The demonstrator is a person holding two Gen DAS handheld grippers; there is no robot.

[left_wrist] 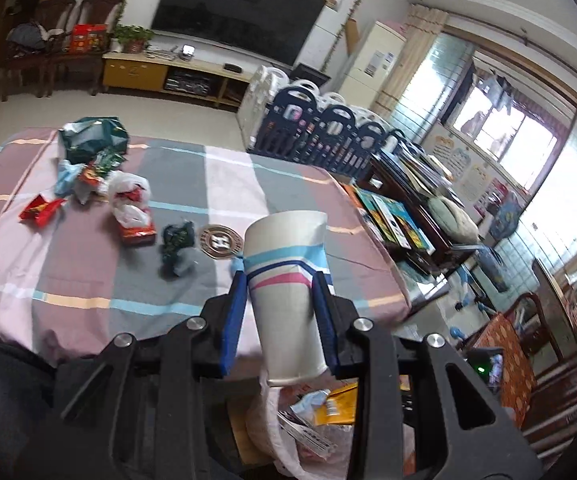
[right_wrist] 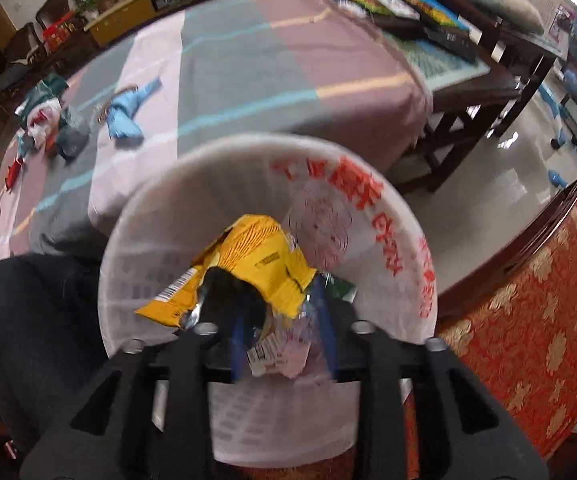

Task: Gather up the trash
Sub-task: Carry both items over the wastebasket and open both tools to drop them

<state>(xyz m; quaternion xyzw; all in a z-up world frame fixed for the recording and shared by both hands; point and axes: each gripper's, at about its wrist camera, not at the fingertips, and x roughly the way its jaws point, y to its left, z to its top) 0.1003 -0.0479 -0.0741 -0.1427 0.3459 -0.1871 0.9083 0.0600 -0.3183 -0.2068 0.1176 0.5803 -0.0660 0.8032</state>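
My left gripper is shut on a white paper cup with blue and pink stripes, held upright past the near edge of the plaid-clothed table, above a white trash bag. My right gripper points down into the mouth of that white bag with red print. Its jaws stand apart, and no pad presses on anything. A yellow wrapper lies in the bag over the left fingertip, with crumpled paper between the fingers. On the table lie a red wrapper, a white plastic bag, a dark green wrapper and a blue piece.
A round coaster sits on the cloth near the cup. To the right stand a wooden bench with books and a red patterned chair. A person's dark-clothed leg is beside the bag. A playpen fence stands beyond the table.
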